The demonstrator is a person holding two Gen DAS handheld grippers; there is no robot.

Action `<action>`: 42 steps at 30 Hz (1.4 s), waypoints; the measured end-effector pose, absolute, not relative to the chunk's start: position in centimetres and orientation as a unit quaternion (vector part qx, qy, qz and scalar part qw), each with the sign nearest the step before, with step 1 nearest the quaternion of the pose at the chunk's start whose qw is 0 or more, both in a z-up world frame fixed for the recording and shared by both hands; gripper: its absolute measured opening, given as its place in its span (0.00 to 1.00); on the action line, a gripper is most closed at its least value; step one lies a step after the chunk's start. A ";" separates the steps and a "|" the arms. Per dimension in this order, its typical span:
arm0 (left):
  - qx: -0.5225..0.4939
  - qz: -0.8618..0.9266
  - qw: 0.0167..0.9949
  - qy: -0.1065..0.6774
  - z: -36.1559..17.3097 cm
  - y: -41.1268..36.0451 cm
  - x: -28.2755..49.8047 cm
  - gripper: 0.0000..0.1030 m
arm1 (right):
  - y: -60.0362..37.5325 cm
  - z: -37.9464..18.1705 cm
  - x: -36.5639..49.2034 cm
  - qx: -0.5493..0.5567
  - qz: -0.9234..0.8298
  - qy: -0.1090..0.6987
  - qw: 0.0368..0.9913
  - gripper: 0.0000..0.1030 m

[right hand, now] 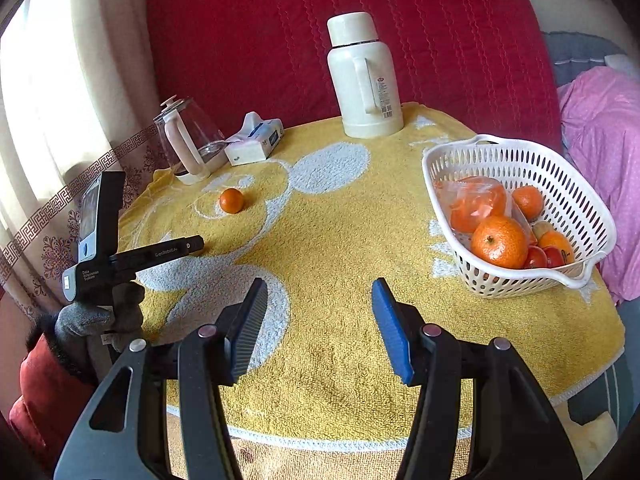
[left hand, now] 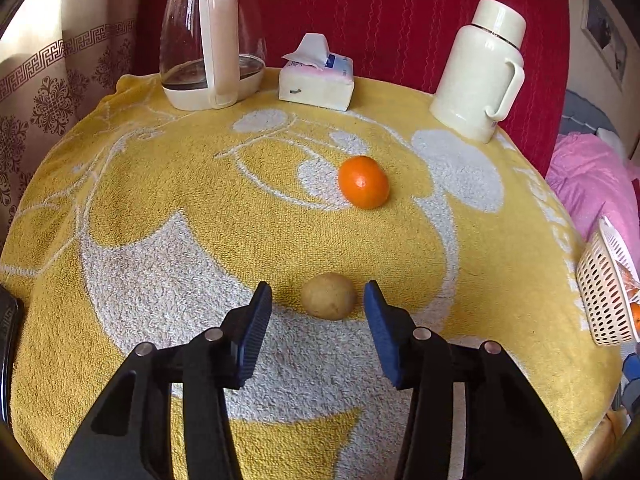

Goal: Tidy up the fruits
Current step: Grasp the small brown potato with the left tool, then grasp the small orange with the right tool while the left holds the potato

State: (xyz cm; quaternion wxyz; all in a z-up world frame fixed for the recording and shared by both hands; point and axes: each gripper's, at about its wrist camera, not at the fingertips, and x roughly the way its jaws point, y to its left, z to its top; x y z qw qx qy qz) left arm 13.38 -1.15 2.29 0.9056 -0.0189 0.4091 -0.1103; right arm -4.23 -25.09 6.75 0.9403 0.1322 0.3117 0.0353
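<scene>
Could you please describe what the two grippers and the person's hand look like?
Both the left gripper and right gripper have black arms with silver pivot pins and blue ribbed pads. The left unit carries white lettering; a grey glove and red sleeve hold it.

A home — curtain (left hand: 60,80), kettle (left hand: 208,40), tissues (left hand: 316,76), thermos (left hand: 480,72)

Terry towel (left hand: 168,288) rough; plastic basket (right hand: 576,208) perforated.
</scene>
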 end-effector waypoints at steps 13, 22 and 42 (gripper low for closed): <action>-0.042 -0.142 0.898 0.415 2.0 -0.9 13.5 0.28 | -22.6 6.2 -2.1 0.117 0.049 0.337 0.933 0.54; -0.069 -0.141 0.908 0.389 2.8 0.1 12.5 0.28 | -20.7 5.8 0.1 0.101 0.063 0.354 0.927 0.54; -0.114 -0.081 0.912 0.386 2.7 2.3 12.8 0.28 | -15.8 3.9 14.3 0.097 0.120 0.422 0.893 0.54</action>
